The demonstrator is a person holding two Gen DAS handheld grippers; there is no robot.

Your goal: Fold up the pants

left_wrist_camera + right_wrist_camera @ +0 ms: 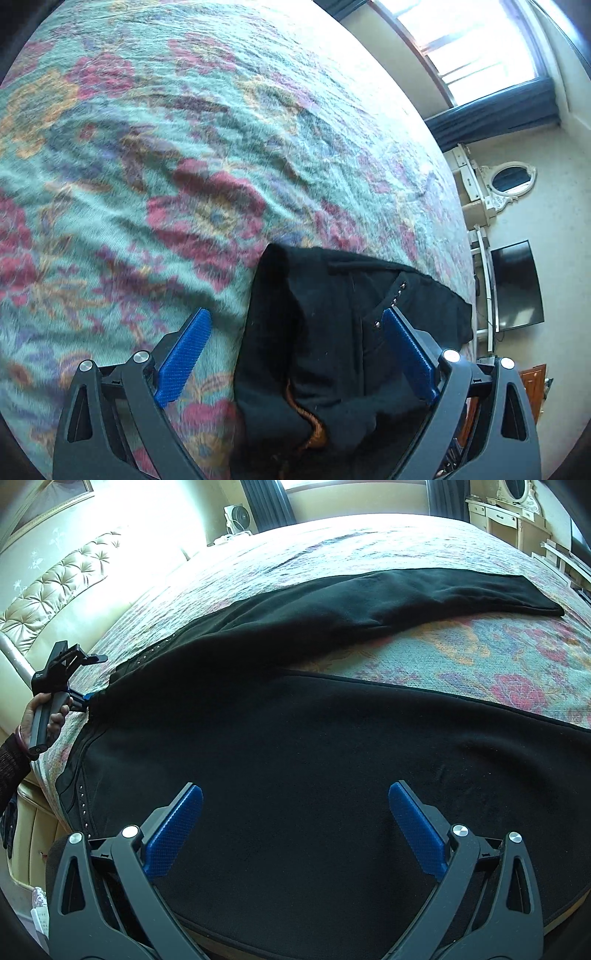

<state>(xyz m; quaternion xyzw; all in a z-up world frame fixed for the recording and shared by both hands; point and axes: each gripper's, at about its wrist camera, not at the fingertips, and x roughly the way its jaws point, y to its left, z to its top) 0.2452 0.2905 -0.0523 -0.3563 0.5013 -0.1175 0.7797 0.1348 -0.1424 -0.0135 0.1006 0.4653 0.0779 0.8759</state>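
Lying on the flowery bed cover (480, 657) are black pants (295, 746), legs spread apart in a V. R gripper (295, 812) hangs over the near leg, jaws wide apart, holding nothing. L gripper (295, 332) is at the waist end w/ the studs, jaws wide apart around bunched cloth, not pinching it.

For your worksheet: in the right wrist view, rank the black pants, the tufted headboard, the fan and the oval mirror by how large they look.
1. black pants, by far the largest, though nearest the camera.
2. tufted headboard.
3 and 4. fan and oval mirror: both small and far off, and the frame edge cuts the mirror, so no ranking between them.
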